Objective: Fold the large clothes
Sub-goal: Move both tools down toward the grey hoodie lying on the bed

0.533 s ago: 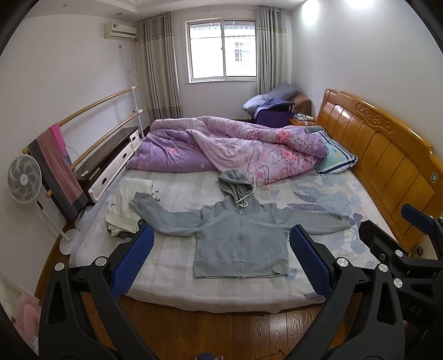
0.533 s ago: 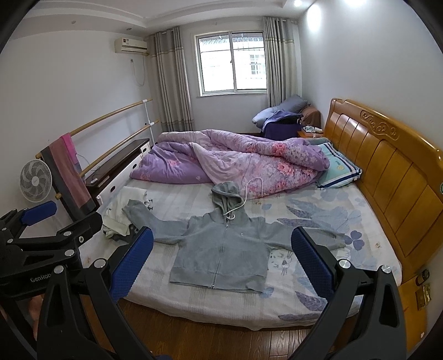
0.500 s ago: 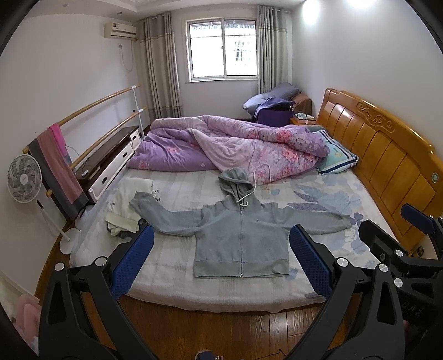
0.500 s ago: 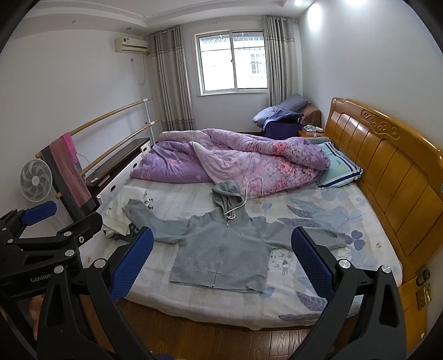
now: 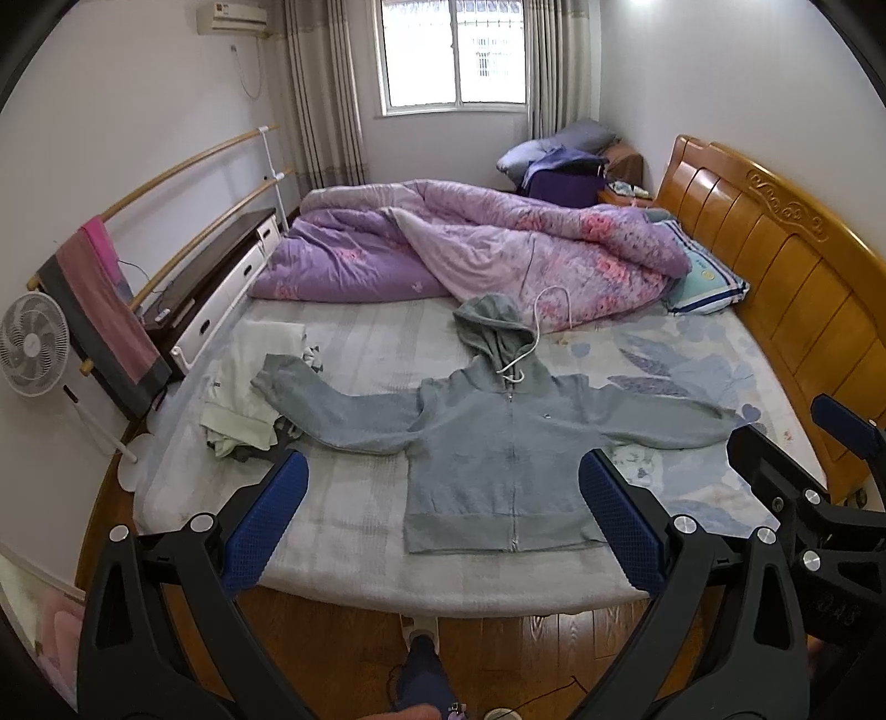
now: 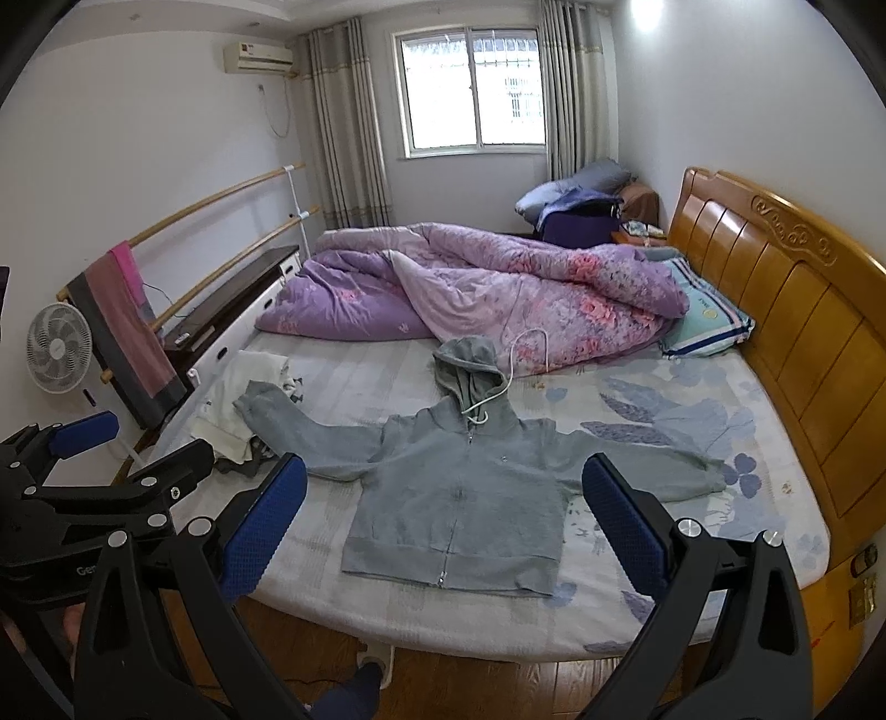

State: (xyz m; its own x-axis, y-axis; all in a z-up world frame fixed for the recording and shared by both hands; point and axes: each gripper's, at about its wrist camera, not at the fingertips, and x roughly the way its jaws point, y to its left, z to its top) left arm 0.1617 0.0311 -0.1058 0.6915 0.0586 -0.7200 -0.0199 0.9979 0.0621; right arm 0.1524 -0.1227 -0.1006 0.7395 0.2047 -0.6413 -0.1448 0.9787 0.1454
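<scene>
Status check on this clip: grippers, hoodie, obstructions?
Left gripper open, right gripper open, both short of the bed. Grey hoodie flat, unfolded. One sleeve lies over the clothes pile.

Purple quilt (image 5: pixel 470 249) bunched beside striped pillow (image 5: pixel 703 277).

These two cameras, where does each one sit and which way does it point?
Left wrist: on the left gripper, off the bed's near edge, facing the hoodie and window; shows its open blue fingers, the right gripper at right, a foot below.
Right wrist: on the right gripper, a bit to the right, same way; shows its open fingers, the left gripper at left.
Both share the hoodie, quilt, headboard and fan.
</scene>
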